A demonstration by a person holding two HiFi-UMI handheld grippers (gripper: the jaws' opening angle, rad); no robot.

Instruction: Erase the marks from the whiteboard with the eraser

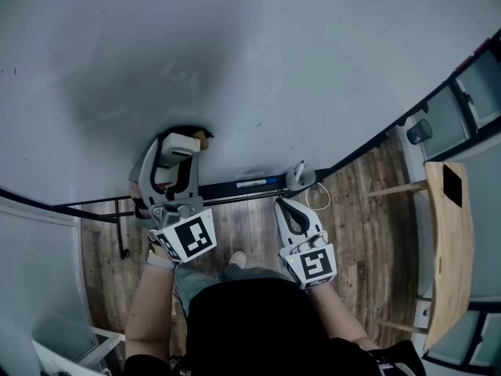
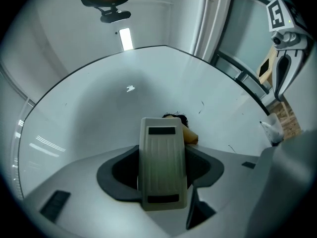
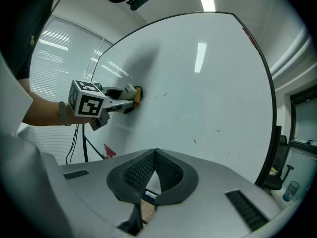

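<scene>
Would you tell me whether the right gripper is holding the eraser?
No, the eraser sits clamped in the left gripper; the right gripper has its jaws together on nothing.

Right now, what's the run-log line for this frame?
left gripper: shut on eraser, against whiteboard | right gripper: shut, empty, off whiteboard | marks: small specks visible

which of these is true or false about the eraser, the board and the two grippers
1. The left gripper holds the eraser. True.
2. The eraser is held clear of the board. False: it is pressed against the board.
3. The right gripper grips a marker. False: its jaws are shut on nothing.
4. A few small marks show on the board. True.
</scene>
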